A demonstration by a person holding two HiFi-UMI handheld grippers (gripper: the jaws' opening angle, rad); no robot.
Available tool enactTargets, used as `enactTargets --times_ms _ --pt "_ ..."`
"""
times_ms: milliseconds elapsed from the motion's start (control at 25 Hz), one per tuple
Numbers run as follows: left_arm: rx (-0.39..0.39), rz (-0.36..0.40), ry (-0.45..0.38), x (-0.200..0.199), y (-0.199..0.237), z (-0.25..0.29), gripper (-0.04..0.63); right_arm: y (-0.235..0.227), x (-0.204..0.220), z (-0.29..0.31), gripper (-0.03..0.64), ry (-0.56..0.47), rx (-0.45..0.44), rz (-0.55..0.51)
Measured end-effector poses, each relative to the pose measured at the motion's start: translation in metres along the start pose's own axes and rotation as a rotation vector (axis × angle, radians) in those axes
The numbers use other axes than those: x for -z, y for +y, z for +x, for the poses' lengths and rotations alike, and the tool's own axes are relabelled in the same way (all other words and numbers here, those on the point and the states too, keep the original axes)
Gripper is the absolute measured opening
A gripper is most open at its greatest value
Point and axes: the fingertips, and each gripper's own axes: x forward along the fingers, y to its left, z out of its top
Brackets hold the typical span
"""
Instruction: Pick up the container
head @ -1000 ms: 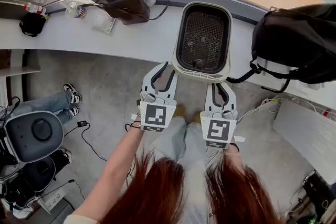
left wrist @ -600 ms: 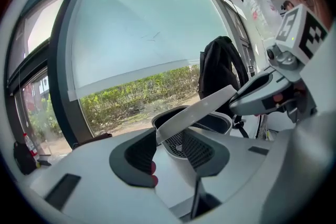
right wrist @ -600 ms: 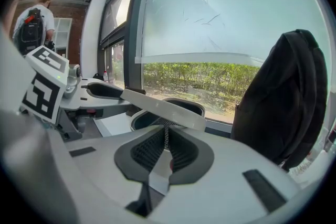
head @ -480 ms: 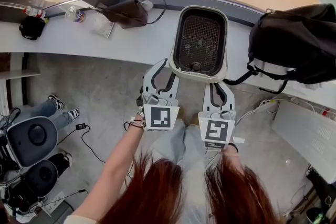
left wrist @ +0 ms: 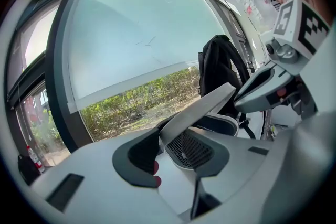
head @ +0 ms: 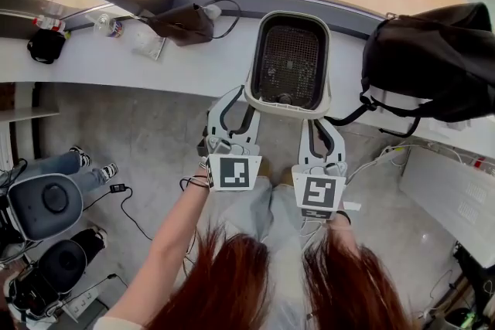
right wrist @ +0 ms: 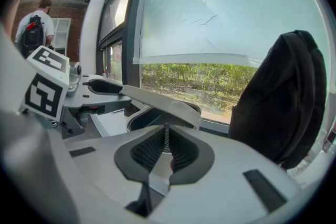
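The right claw pinches the near rim of the white plastic, mesh-lined container to lift it. The left claw, its jaws just opened, loosely straddles the corner.

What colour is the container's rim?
The container has an off-white rim around dark mesh; the head view shows it best.

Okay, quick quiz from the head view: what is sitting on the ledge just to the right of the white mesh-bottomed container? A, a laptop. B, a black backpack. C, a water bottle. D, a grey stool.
B: in the head view a black backpack rests on the ledge directly to the right of the container, with one of its straps hanging over the ledge's edge.
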Motion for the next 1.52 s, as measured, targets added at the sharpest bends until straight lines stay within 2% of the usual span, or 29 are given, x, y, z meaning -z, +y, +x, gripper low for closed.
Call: enactTargets --times_ms 200,320,480,600,640,1040,1240,1520 --pt "0.008 -0.006 0.0 -0.005 0.004 0.003 0.138 -0.004 0.002 -0.005 0.023 0.018 0.008 0.012" --pt "0.012 -0.035 0.013 -0.005 0.007 0.004 0.137 -0.006 -0.001 -0.009 0.023 0.013 0.011 0.022" --pt "0.018 -0.037 -0.006 -0.011 0.009 0.008 0.13 -0.014 -0.004 -0.011 0.026 0.006 0.041 0.006" --pt "0.036 -0.045 0.022 -0.006 0.007 0.008 0.13 -0.017 -0.007 -0.012 0.094 0.001 0.036 0.022" --pt "0.037 -0.046 0.022 -0.007 0.008 0.008 0.13 -0.018 -0.009 -0.013 0.098 -0.004 0.039 0.023" --pt "0.018 -0.035 0.005 -0.019 0.015 0.011 0.13 -0.034 -0.03 -0.005 0.127 -0.022 0.093 -0.11" --pt "0.026 -0.006 0.006 -0.023 0.017 0.012 0.13 -0.036 -0.033 0.002 0.164 -0.023 0.097 -0.15" --pt "0.018 -0.019 -0.03 -0.028 0.019 0.016 0.127 -0.039 -0.04 0.011 0.175 -0.013 0.119 -0.232"
